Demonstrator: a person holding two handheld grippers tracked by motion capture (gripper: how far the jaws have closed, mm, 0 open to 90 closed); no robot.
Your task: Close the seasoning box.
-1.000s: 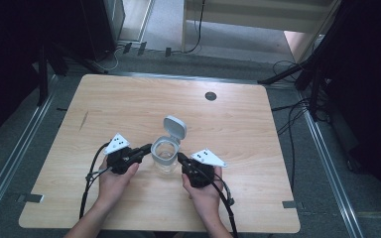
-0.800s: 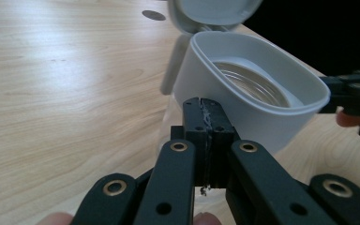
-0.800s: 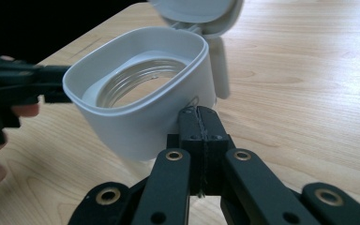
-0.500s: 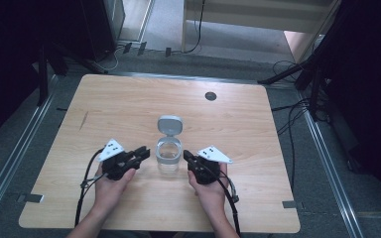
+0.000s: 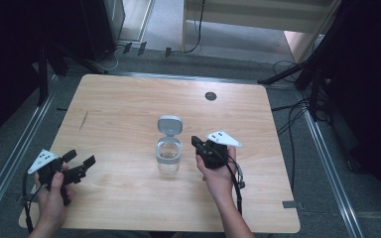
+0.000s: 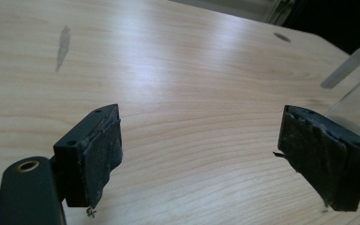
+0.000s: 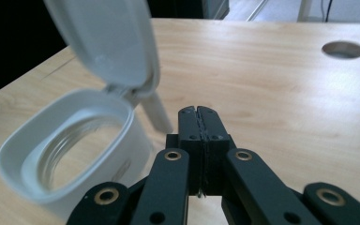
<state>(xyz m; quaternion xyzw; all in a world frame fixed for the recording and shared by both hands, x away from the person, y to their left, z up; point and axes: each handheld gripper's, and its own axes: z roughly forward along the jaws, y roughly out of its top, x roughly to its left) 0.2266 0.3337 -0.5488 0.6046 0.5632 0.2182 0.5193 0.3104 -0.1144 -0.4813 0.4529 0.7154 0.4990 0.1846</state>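
Note:
A clear jar (image 5: 168,156) with a white collar stands upright mid-table, its hinged lid (image 5: 170,124) flipped open toward the far side. My right gripper (image 5: 197,143) sits just right of the jar, jaws pressed together with nothing between them; in the right gripper view (image 7: 200,117) the jar's open mouth (image 7: 72,145) lies at the left and the raised lid (image 7: 105,40) above it. My left gripper (image 5: 79,161) is held near the table's front left corner, well away from the jar, jaws wide apart and empty. In the left gripper view (image 6: 201,152) the jar's edge (image 6: 356,101) shows at far right.
The wooden table (image 5: 129,104) has a round cable hole (image 5: 210,95) at the back right and a dark streak (image 5: 83,120) at the left. Cables and stands lie on the floor beyond the far and right edges.
My left gripper has let go beside the jar and pulled back left toward the front corner, jaws open. The right gripper has backed slightly right of the jar.

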